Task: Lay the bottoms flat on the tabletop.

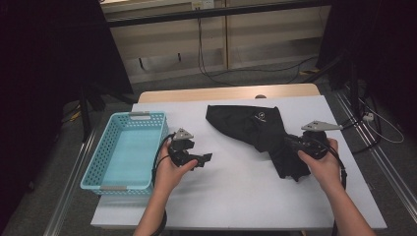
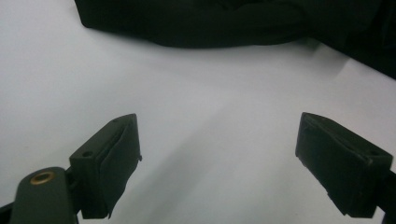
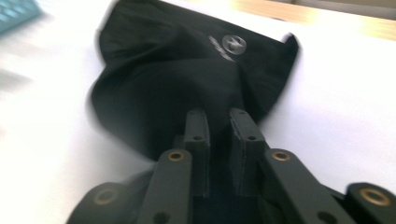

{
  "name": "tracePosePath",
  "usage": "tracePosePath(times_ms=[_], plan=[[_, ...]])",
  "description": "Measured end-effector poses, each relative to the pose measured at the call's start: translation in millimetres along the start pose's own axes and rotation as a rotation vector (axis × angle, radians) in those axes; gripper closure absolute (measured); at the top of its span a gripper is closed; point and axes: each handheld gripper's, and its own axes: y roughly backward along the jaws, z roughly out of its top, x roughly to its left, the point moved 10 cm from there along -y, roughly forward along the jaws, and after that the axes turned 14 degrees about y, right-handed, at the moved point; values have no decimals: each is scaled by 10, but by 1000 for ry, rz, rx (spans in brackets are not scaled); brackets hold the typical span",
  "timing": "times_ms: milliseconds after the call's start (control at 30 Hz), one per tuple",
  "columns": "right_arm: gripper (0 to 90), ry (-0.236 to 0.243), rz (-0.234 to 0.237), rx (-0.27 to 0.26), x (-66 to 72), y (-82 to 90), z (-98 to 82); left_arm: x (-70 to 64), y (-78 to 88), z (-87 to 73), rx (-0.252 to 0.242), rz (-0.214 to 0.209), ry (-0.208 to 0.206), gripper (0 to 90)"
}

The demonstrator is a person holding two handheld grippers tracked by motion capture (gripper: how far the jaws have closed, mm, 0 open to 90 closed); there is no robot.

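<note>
garment: black cloth (image 1: pixel 255 132), matte, soft, crumpled into an irregular lump, centre-right of the table, running from far-centre to near-right; small white round logo (image 1: pixel 260 117) on its far part.
right gripper: right gripper (image 1: pixel 290 143) at the near-right end of the cloth, hand wrapped round the body, grey three-cornered plate on top.
right fingers: nearly together, narrow gap, a fold of the black cloth pinched between the pads (image 3: pixel 201 135); cloth bunches up right at the tips.
left gripper: left gripper (image 1: pixel 205 158) near-centre, just right of the basket, well apart from the cloth, pointing right toward it.
left fingers: wide apart, nothing between them, bare tabletop below; pads (image 2: pixel 116 154) are blocky, flat-faced, dull black.
basket: turquoise plastic basket (image 1: pixel 107 164), rectangular, perforated lattice walls, at the left edge of the table.
table: white smooth top (image 1: pixel 236 196), light wood strip along the far edge.
right gripper view extra: brass rivets on the jaw links, logo detail, a blurred corner of the basket top left.
left gripper view extra: the cloth's near edge (image 2: pixel 196 28) as a dark band across the top, soft jaw shadows on the white surface.
high view extra: overall layout, both forearms, cables on the floor beyond.
</note>
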Motion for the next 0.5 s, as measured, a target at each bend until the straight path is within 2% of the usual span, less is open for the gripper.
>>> tracePosePath(times_ms=[33, 133, 200, 267, 367, 433, 500], plan=[[747, 8, -9, 4, -6, 12, -12, -7, -1, 4, 0, 0, -3, 140], [720, 40, 5, -4, 75, 68, 20, -41, -10, 28, -9, -6, -2, 140], [716, 71, 34, -2, 173, 96, 40, -52, -10, 39, -5, -9, -19, 140], [711, 98, 60, 7, 280, 111, 33, -68, -11, 45, -8, -11, -10, 140], [684, 158, 92, 50, 448, 92, -47, -62, -2, 52, -10, -12, -13, 140], [649, 204, 89, 89, 503, 51, -133, -58, 3, 45, -8, -11, -7, 140], [618, 215, 82, 124, 528, -6, -225, -59, 4, 43, -12, -12, -4, 140]])
